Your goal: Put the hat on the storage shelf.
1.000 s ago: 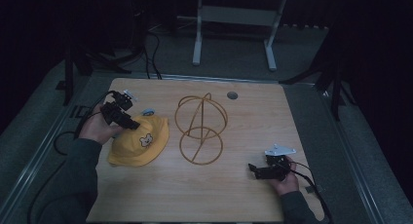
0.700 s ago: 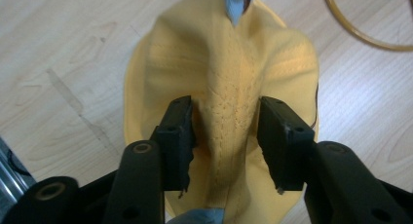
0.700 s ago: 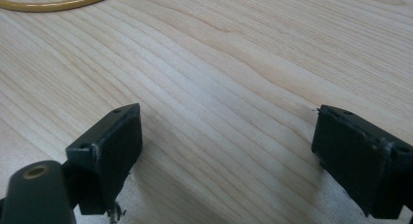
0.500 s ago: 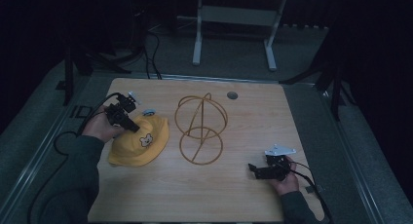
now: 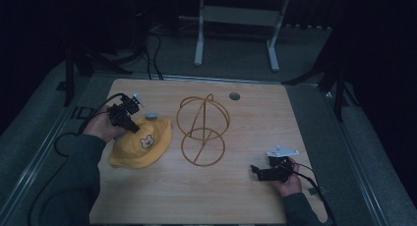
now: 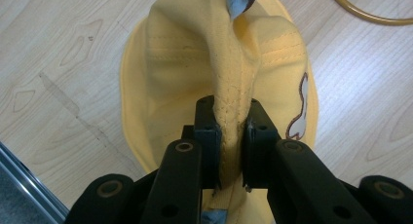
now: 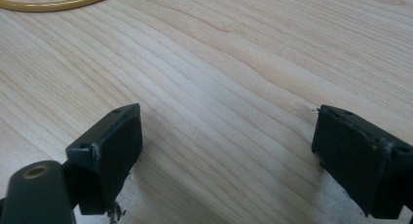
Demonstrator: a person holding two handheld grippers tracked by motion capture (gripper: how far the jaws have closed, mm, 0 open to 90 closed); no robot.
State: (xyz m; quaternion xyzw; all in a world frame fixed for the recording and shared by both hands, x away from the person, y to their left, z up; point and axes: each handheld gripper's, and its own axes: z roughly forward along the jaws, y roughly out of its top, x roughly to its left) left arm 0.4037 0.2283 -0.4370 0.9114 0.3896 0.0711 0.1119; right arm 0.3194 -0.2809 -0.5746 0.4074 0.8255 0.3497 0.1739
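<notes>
Firmly pinched in left gripper (image 6: pixel 233 136): yellow hat (image 5: pixel 142 146), brim fold running lengthwise away between jaws; right gripper (image 7: pixel 229 160) spread wide.

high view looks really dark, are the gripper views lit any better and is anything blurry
High view: dim, the surroundings nearly black, though the table and yellow hat stay readable. Left gripper view: bright and even, hat fabric sharp, the nearest jaw arms soft. Right gripper view: bright, the wood grain crisp mid-frame, the open right gripper slightly blurred close to the lens.

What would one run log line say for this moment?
left claw: shut on yellow hat brim | right claw: open, empty, over table | wire stand: untouched
</notes>
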